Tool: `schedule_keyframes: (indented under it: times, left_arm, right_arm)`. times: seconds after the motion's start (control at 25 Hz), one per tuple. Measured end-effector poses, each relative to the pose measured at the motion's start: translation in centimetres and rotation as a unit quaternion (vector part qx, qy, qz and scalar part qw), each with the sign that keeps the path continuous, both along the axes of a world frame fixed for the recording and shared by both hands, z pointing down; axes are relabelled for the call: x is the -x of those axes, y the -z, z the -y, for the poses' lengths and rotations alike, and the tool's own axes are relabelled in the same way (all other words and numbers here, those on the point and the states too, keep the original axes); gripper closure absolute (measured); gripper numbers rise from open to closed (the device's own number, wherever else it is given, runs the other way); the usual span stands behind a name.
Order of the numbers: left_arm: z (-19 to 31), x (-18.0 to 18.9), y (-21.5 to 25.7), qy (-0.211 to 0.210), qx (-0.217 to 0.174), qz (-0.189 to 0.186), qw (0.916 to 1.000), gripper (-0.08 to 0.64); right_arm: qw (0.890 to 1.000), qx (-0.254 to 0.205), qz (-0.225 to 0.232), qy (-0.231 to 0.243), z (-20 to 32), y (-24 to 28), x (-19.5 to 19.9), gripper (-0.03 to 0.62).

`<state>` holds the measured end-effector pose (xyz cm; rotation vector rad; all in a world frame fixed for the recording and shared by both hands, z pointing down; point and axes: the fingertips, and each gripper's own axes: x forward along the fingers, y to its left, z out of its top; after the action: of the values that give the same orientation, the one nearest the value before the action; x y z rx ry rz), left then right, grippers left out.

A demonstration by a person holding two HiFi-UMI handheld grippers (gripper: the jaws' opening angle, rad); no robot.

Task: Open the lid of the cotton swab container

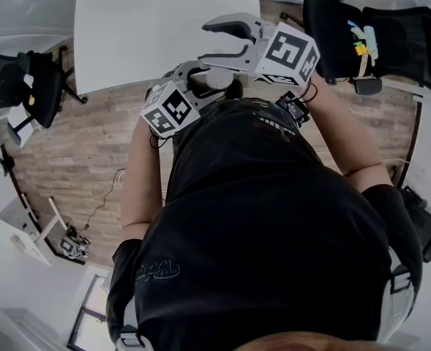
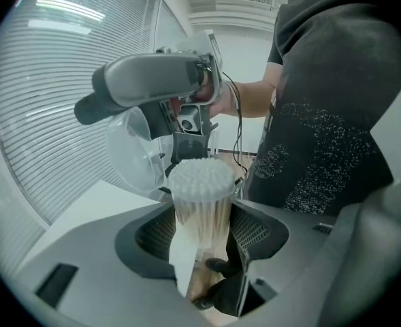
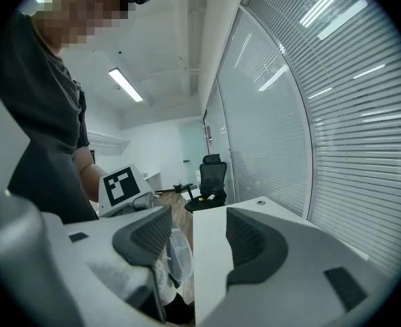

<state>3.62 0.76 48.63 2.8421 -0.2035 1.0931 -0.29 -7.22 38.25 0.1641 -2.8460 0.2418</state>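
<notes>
left gripper (image 2: 203, 234) clamps clear cylindrical cotton swab container (image 2: 200, 206), clear domed lid (image 2: 129, 155) open at 10 o'clock; right gripper (image 3: 197, 234) agape, empty (white table (image 3: 210, 271) edge beyond).

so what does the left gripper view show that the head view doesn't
Only the left gripper view: the cotton swab container clamped in the left hand-held gripper, swab tips bare, with the clear lid off the top and beside it. Only the head view: that gripper's marker cube and the person's left forearm. Both: the right hand-held gripper and the black shirt.
</notes>
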Motion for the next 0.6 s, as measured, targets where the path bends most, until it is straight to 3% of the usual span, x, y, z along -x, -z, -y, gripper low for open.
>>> schedule_keyframes:
  times: [0.6]
  left_arm:
    - [-1.1,-1.6,1.1,-0.029,-0.004,-0.035,0.999,0.305]
  right_arm:
    - [0.999,0.02,0.009,-0.04,2.4,-2.0,-0.4,0.331]
